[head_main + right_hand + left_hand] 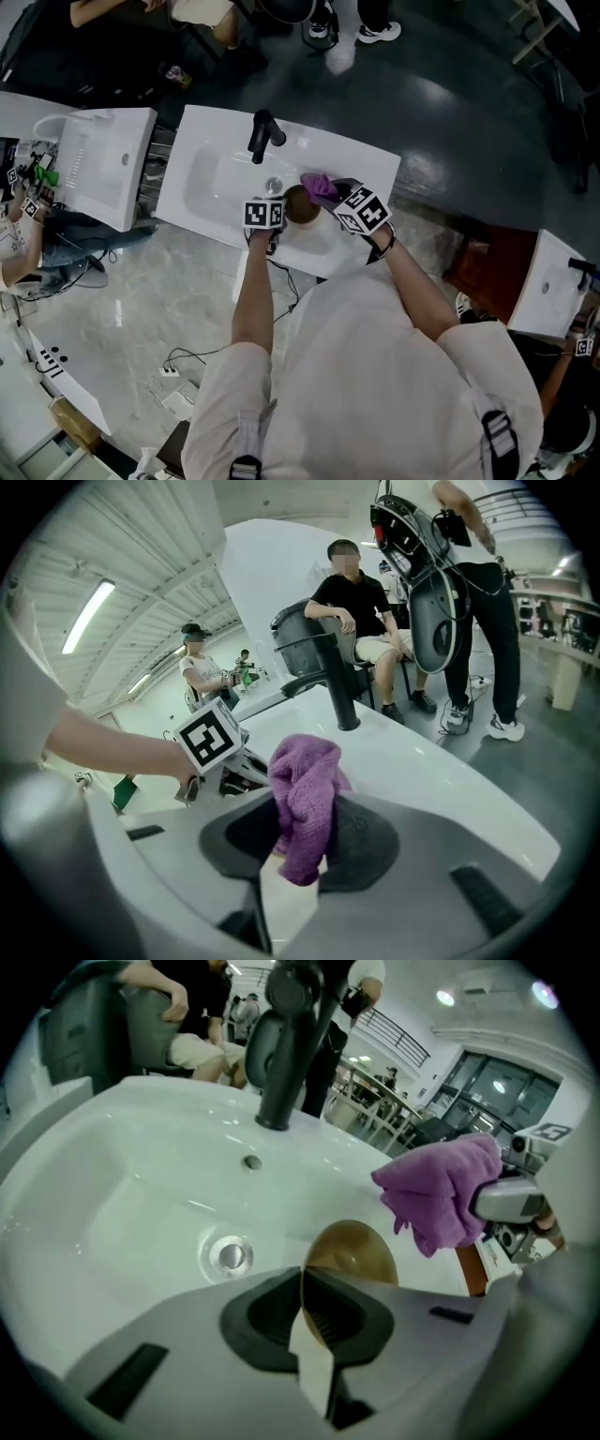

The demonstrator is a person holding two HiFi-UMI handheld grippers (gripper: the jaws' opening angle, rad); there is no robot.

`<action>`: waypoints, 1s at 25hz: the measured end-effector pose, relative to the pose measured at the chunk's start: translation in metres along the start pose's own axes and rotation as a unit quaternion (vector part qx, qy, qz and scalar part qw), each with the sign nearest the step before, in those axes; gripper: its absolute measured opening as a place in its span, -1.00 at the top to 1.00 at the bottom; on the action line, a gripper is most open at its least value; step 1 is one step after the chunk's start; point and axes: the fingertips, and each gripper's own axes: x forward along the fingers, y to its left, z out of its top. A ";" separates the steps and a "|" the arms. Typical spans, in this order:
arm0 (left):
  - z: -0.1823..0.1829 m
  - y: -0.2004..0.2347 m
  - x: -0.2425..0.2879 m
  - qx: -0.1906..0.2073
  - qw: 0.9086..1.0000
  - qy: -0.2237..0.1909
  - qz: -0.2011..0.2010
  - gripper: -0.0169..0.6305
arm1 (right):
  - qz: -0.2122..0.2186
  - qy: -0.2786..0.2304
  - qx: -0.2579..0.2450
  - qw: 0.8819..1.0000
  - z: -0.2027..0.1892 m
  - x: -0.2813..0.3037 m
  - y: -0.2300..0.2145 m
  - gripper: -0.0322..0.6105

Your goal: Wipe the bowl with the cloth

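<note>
White sink basin [202,178] under a black faucet [262,134] was where the person stood. The left gripper [305,1307] had its jaws pinched tight on the rim of the brown bowl [352,1252], holding it over the basin near the drain [231,1254]. The right gripper [298,850] was clamped on a bunched purple cloth [302,803], just beside the bowl and seemingly not touching it. To my eye, the cloth wanted pressing into the bowl's hollow and sweeping round, with a firm left grip so the rim didn't slip.

The bowl [352,1251] shows only its upper half, the rest behind the left gripper [302,1290].
</note>
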 end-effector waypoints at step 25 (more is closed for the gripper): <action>0.012 -0.013 -0.064 -0.177 0.949 -0.181 0.190 0.89 | 0.066 0.030 -0.102 0.992 0.036 0.076 0.027 0.57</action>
